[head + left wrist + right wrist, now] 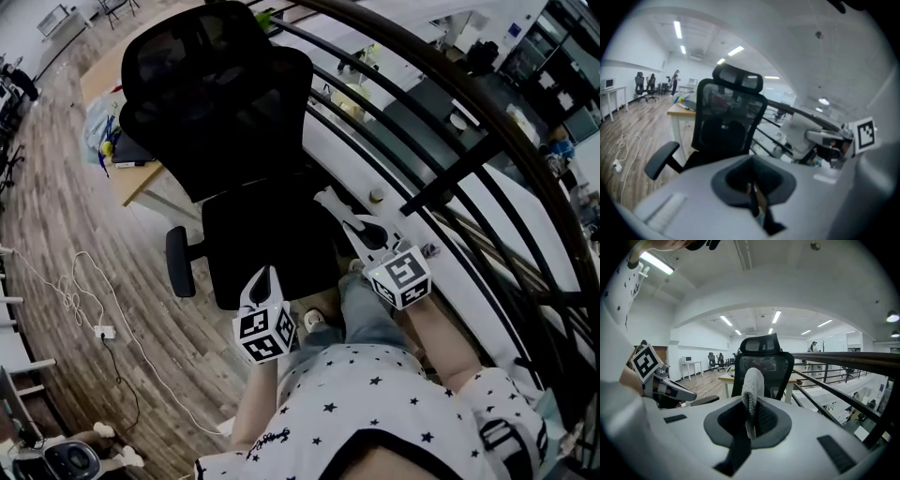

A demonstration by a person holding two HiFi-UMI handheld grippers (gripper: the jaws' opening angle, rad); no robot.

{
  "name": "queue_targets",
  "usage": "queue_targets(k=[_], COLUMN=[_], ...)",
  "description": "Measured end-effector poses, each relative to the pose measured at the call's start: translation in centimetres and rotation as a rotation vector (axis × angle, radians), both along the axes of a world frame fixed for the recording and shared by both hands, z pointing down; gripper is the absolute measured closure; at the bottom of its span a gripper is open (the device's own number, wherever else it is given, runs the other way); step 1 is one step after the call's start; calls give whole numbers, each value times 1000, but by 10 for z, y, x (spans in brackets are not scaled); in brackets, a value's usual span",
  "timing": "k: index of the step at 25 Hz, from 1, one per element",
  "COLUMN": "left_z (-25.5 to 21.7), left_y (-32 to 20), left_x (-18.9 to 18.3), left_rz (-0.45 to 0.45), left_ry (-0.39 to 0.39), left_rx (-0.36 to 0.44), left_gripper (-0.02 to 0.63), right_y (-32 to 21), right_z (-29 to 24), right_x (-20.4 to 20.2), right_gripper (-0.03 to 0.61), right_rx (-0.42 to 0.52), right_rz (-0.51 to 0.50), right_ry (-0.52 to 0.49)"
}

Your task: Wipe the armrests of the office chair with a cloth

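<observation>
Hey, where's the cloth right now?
The cloth is clamped in the right gripper, sticking up in front of the office chair in the right gripper view, with the railing to its right.

1. Grippers: two, the left gripper (266, 279) and the right gripper (342, 214).
2. Marker cubes: two, one per gripper, the left cube (263, 335) and the right cube (401, 277).
3. Cloth (752, 385): one.
4. Office chair (220, 112) close by: one.
5. Armrests in sight on it: one, the left armrest (180, 262). The other side is covered in the head view, so it is not counted.
6. Chairs across the room: two, a far chair (711, 359) and a second far chair (720, 358).
7. Wooden desk (139, 180): one.
8. Power strip (103, 331) on the floor: one, with one white cable (70, 291).
</observation>
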State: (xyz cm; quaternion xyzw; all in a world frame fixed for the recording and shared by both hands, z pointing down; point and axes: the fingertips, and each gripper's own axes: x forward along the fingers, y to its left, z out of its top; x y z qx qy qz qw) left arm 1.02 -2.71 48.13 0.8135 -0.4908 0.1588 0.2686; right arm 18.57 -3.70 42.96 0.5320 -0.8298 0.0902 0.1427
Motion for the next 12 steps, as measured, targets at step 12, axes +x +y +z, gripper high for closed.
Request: queue_targets(k=[12], left_z=[32], left_y=[-28], left_x=[63], left_rz=[-23], left_ry=[-14], left_rx=[-60], left_gripper=[606], right_y=[-56], right_z=[59], right_x=[76], right_gripper=[552], right_rx=[-75], right_rz=[-24], right_ry=[57])
